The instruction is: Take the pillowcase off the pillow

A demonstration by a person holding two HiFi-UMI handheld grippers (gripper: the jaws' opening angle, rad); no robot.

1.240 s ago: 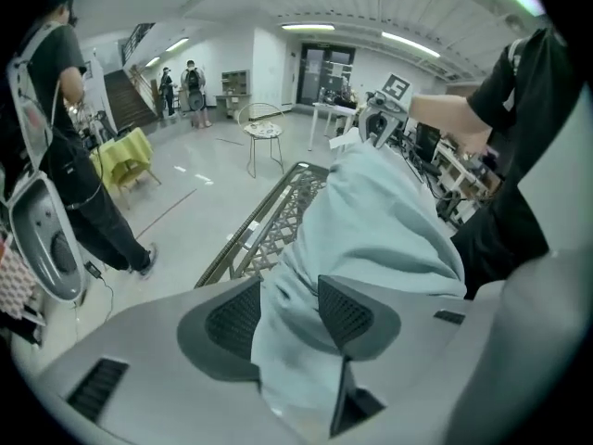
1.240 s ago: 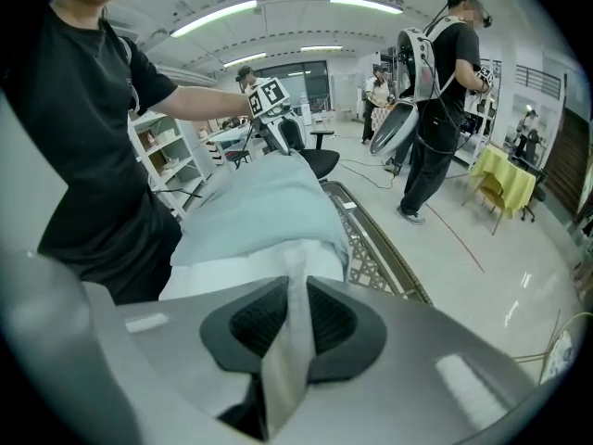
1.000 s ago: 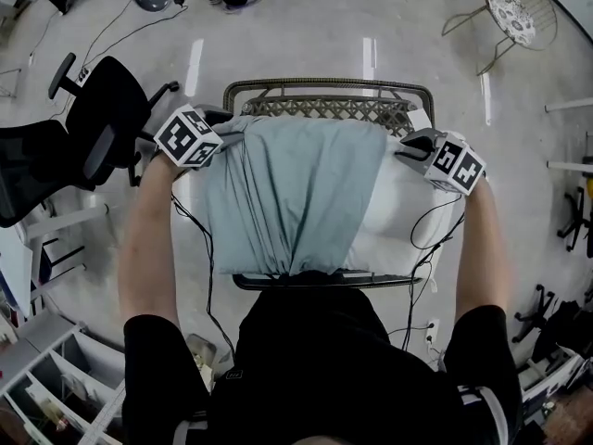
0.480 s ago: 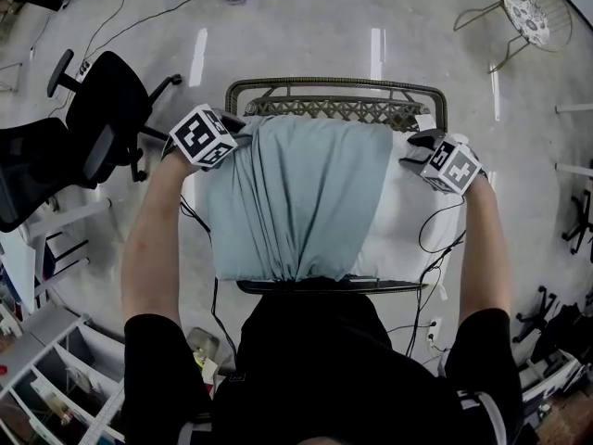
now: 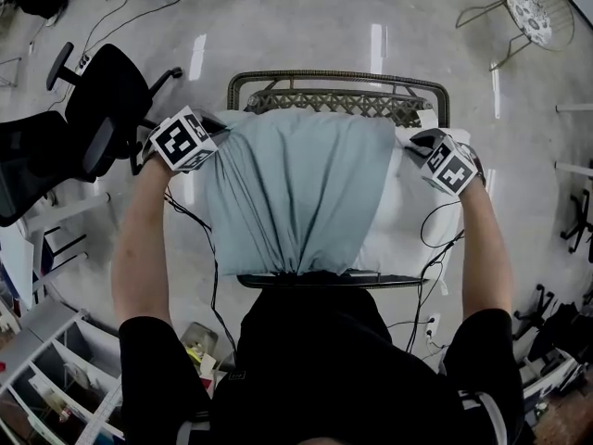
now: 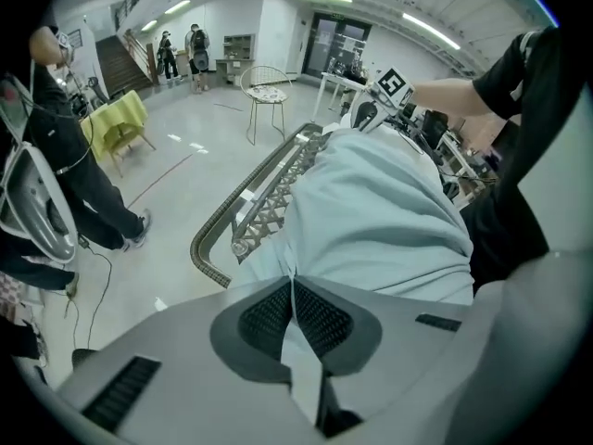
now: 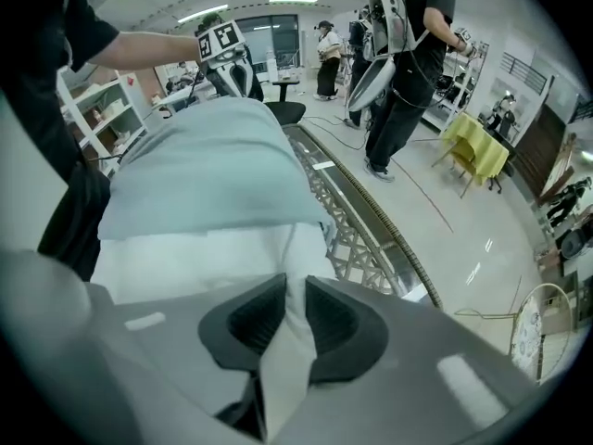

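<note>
**State.** The left gripper was clamped tight on a fold of the pale blue pillowcase at its far left corner. The right gripper had its jaws closing, with a corner of the bare white pillow between the pads. The pillowcase covered the left and middle of the pillow, and the right part lay exposed.

**Procedure (judged).**
1. Anchor the pillow corner firmly with the right gripper.
2. Check that the left gripper pinches the case only, not the filling, or both would travel together.
3. Draw the case leftward, along the pillow and away from the anchor.

**Surroundings.** The pillow lay on a metal-framed seat with a woven lattice rail. The seat stood on a polished grey floor. A black office chair stood to the left and a round wire chair far right. Other people stood nearby.
</note>
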